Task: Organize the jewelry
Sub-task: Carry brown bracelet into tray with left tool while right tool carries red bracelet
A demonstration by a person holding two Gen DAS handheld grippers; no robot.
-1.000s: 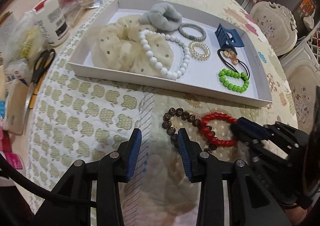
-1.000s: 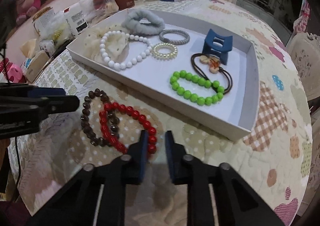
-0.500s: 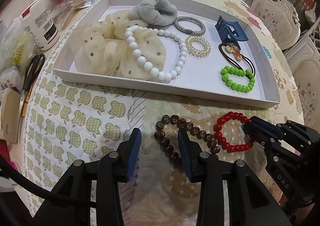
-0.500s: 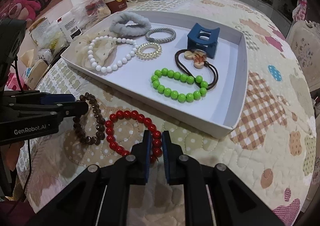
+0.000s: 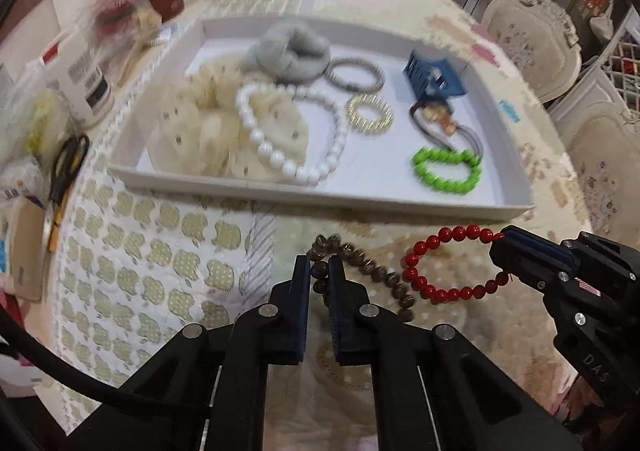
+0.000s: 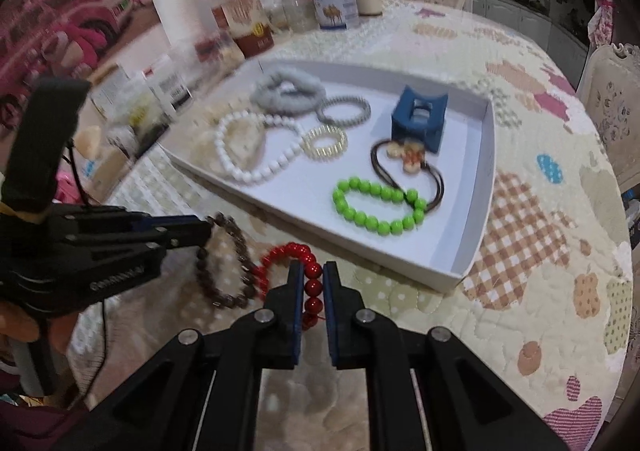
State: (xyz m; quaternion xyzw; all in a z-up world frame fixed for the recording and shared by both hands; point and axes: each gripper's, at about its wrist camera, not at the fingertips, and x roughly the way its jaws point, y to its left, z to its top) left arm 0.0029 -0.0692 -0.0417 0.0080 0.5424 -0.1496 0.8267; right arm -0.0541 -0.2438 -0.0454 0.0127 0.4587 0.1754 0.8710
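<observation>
My left gripper (image 5: 319,269) is shut on the brown bead bracelet (image 5: 370,271), which hangs just in front of the white tray (image 5: 320,197). It also shows in the right wrist view (image 6: 208,229) with the brown bracelet (image 6: 224,283). My right gripper (image 6: 312,279) is shut on the red bead bracelet (image 6: 310,273), held above the tablecloth; it shows in the left wrist view (image 5: 500,241) with the red bracelet (image 5: 436,287). The tray (image 6: 460,271) holds a green bead bracelet (image 6: 376,207), a white pearl bracelet (image 6: 244,155), scrunchies, coil hair ties and a blue claw clip (image 6: 418,117).
Jars, bottles and a paper roll (image 6: 180,11) stand behind the tray. Scissors (image 5: 66,167) and packets lie to the left of the tray. Chairs (image 5: 528,39) stand past the table's right edge.
My left gripper has closed on the brown bracelet. Both grippers have lifted their bracelets off the cloth and moved toward the tray.
</observation>
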